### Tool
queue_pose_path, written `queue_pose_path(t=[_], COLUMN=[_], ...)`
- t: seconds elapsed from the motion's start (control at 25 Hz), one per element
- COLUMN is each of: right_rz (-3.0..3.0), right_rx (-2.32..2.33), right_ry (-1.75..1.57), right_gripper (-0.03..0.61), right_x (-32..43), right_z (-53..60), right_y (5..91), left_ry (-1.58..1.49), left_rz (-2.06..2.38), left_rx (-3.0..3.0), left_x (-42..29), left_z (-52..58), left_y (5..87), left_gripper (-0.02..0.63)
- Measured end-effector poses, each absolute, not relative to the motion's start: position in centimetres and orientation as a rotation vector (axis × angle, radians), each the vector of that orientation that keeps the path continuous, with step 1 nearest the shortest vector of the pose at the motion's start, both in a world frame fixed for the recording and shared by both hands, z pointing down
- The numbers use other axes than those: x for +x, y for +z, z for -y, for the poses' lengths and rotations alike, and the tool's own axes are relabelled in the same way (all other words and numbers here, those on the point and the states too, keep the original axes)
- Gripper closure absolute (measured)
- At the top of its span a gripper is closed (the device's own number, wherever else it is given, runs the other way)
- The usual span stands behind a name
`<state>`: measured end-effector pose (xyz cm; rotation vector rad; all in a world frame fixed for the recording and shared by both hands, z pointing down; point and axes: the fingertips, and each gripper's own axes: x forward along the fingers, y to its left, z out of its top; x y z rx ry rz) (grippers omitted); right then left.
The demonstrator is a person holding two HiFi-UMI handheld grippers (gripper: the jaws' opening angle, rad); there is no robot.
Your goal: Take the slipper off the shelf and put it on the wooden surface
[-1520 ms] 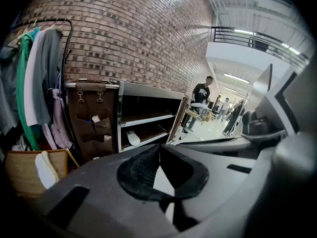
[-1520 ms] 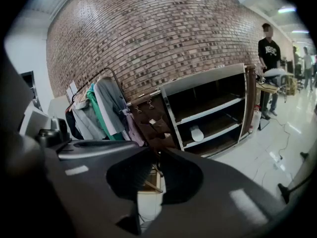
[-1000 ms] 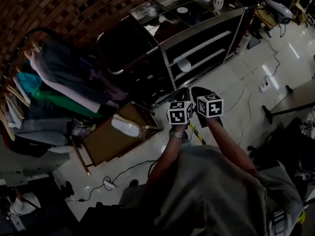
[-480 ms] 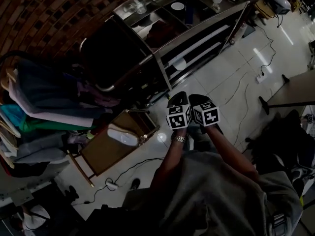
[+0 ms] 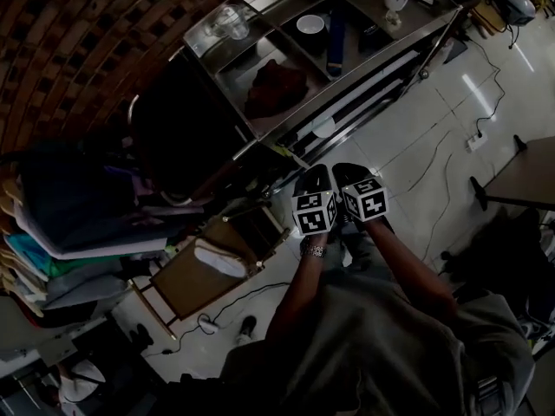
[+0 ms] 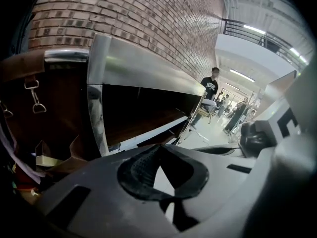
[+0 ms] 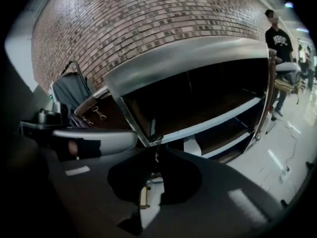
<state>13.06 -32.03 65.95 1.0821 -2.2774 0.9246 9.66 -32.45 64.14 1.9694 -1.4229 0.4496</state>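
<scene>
The white soft slipper (image 5: 219, 258) lies on the brown wooden surface (image 5: 178, 282), a low framed board on the floor, at about 8 o'clock from the two grippers in the head view. It lies flat. Its long axis runs from about 10 o'clock to 4 o'clock, but I cannot tell which end is the toe.

The person holds both grippers close together, side by side, pointing at 12 o'clock toward the steel shelf unit (image 7: 188, 51) in front of the red brick wall (image 6: 148, 24). The left gripper (image 6: 159, 150) has its jaws closed tip to tip, with nothing between them. The right gripper (image 7: 157, 152) is closed in the same way and is also empty. Both are well apart from the slipper. Hanging clothes (image 5: 69, 224) are at 9 o'clock, beside the wooden surface.
</scene>
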Motion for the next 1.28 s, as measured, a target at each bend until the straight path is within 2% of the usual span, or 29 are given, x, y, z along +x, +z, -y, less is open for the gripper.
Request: queue_pose_path(t=[0.2, 0.28, 0.64, 0.8, 0.88, 1.0, 1.04, 1.08, 1.28], right_rz=[2.191, 2.140, 1.800, 1.666, 1.613, 1.646, 1.698, 1.746, 1.823], right_rx=[1.153, 1.180, 1.550, 1.757, 1.777, 1.754, 1.736, 1.715, 1.626], right_ry=[0.918, 0.988, 1.756, 1.817, 1.855, 1.897, 1.880, 1.861, 1.750], right_gripper=[0.550, 0.517, 0.259, 0.158, 0.133, 0.152, 0.187, 0.277, 0.448], right_x=[14.7, 15.0, 16.7, 18.0, 17.3, 16.2, 16.0, 15.8, 16.4], right_z=[35.3, 36.5, 44.7, 49.1, 49.7, 50.4, 51.0, 51.3, 48.9], right_y=[73.5, 78.6, 103.6, 110.9, 113.1, 114.5, 114.2, 113.6, 110.2], left_ry=[0.470, 0.474, 0.495, 0.531, 0.551, 0.570, 0.571, 0.573, 0.594], left_rz=[1.402, 1.386, 1.401, 1.421, 1.431, 1.428, 1.424, 1.418, 1.345], left_rx=[1.970, 1.980, 1.961, 1.915, 1.890, 1.882, 1.887, 1.893, 1.905], left_x=[9.8, 10.0, 7.5, 6.1, 5.2, 4.9, 5.1, 5.3, 7.0], left_z=[34.4, 35.0, 34.2, 33.6, 33.0, 32.9, 33.2, 33.4, 32.9], left_y=[67.8, 70.0, 81.1, 85.8, 87.2, 88.3, 88.4, 88.5, 87.8], left_gripper=[0.611, 0.611, 0.611, 0.611, 0.611, 0.611, 0.611, 0.611, 0.611])
